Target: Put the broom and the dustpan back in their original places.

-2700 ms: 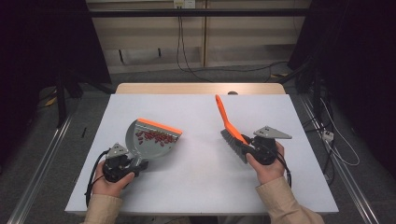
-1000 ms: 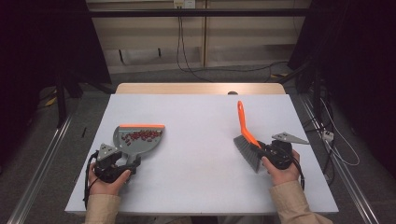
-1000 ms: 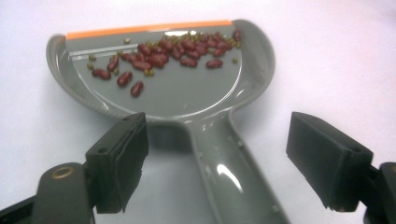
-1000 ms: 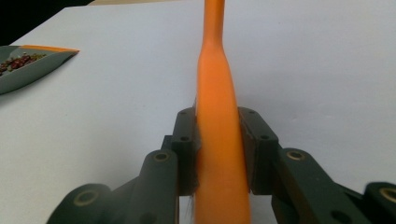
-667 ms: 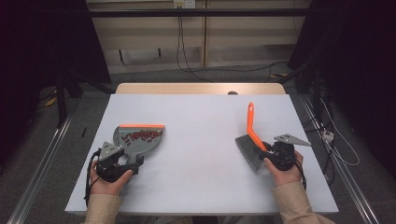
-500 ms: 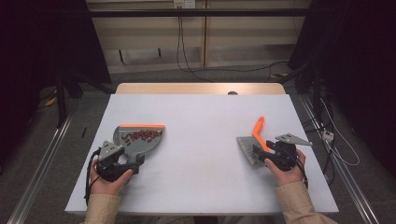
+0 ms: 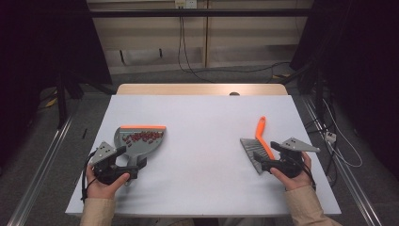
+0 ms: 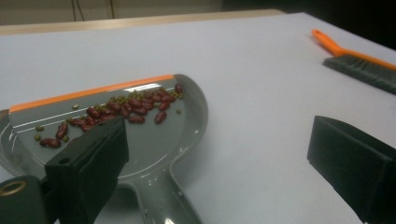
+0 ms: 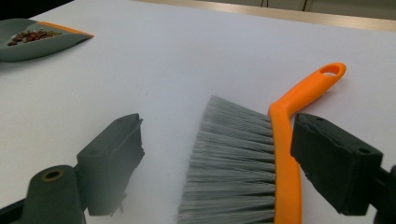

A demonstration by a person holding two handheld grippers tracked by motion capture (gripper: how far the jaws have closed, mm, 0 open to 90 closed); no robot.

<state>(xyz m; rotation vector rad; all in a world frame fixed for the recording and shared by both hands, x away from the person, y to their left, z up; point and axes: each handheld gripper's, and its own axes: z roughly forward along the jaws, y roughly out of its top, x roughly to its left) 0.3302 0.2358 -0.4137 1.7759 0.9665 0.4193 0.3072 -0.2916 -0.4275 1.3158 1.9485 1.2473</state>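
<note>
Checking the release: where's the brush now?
In the high view the brush lies flat on the white table, right side, between the open jaws of the right claw, far from the dustpan at left.

dustpan [image 8: 154, 140] handle cut off at bottom edge, brush [image 9: 252, 163] bristle base cropped below

I take the table [image 7: 202, 188] as landmark. On its left part lies the dustpan [image 7: 139, 143], beans [image 7: 141, 137] in it near its far edge, handle toward me. My left gripper [image 7: 128, 165] sits at that handle, at the table's near-left. On the table's right part lies the brush [image 7: 257, 148], flat, handle pointing away. My right gripper [image 7: 263, 162] straddles the brush's near end, at the table's near-right.
</note>
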